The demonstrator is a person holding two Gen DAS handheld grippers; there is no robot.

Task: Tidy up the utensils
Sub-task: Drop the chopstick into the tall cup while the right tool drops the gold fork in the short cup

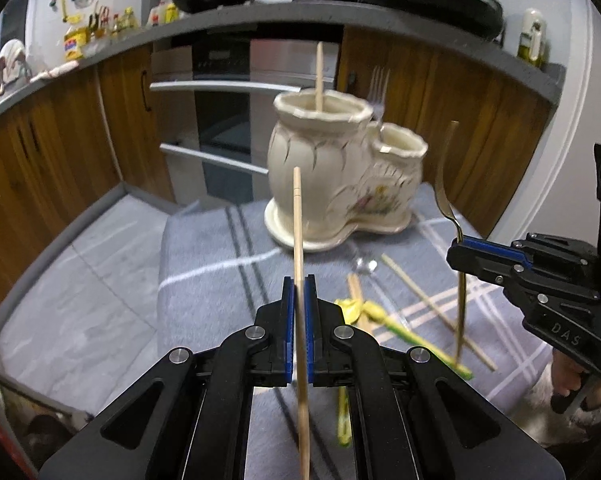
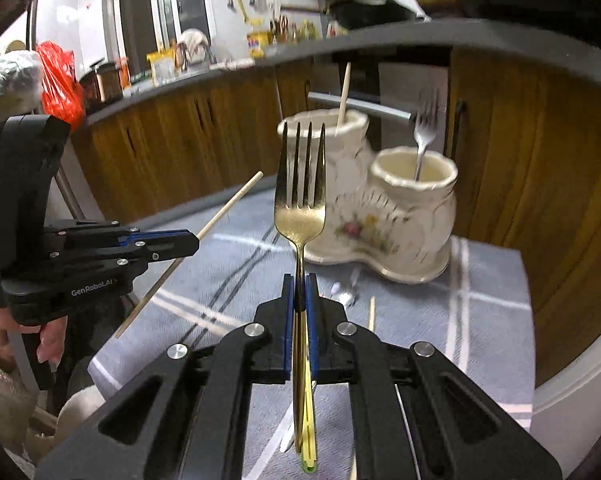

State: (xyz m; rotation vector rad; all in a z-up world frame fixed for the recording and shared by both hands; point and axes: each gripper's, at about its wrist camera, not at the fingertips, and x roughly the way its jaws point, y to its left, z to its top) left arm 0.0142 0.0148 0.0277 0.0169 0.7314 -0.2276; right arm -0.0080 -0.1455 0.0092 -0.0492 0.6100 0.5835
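Note:
My left gripper (image 1: 299, 280) is shut on a wooden chopstick (image 1: 298, 216) that stands upright between its blue pads. My right gripper (image 2: 300, 282) is shut on the handle of a gold fork (image 2: 300, 200), tines up. Beyond both stands a cream ceramic holder (image 1: 320, 172) with two pots. Its big pot holds one chopstick (image 1: 319, 76); its small pot (image 2: 414, 184) holds a silver fork (image 2: 425, 132). In the left wrist view the right gripper (image 1: 456, 249) hangs right of the holder. In the right wrist view the left gripper (image 2: 194, 243) is at the left.
A grey plaid cloth (image 1: 204, 248) covers the table. Loose chopsticks (image 1: 424, 300), a yellow-green utensil (image 1: 396, 330) and a small silver piece (image 1: 365, 266) lie on it in front of the holder. Wooden cabinets (image 1: 60, 152) and an oven (image 1: 224, 120) stand behind.

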